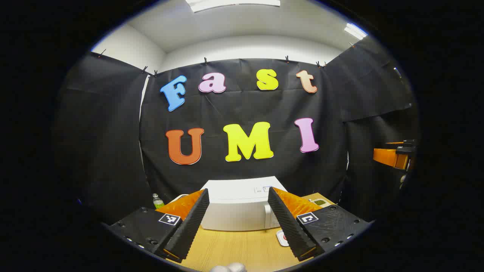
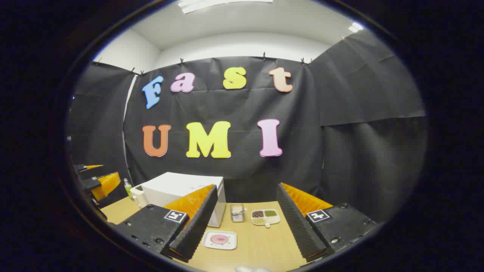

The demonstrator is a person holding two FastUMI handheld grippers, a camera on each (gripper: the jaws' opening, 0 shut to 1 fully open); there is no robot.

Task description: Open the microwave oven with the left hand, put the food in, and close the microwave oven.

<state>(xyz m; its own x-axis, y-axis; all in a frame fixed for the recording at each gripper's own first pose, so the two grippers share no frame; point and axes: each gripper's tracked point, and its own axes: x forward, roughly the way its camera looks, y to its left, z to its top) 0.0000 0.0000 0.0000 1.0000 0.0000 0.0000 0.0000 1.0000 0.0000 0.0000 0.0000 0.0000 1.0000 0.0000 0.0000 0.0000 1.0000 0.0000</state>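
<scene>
The white microwave point(image 1: 240, 209) stands shut on the wooden table point(image 1: 234, 249), straight ahead of my left gripper point(image 1: 238, 191), which is open and holds nothing. The same microwave point(image 2: 181, 190) sits to the left in the right gripper view. A white square plate with round pink food point(image 2: 220, 239) lies on the table in front of the microwave's right corner. My right gripper point(image 2: 247, 187) hangs open above the table with nothing between its fingers, and the plate lies low between them. In the left gripper view the plate's edge point(image 1: 281, 238) peeks out beside my right-hand finger.
A divided dish of grains point(image 2: 265, 217) and a small glass container point(image 2: 237, 212) stand right of the microwave. A green-labelled bottle point(image 1: 158, 201) and a white jug-like thing point(image 2: 138, 195) stand at its left. The other gripper point(image 1: 395, 156) shows far right.
</scene>
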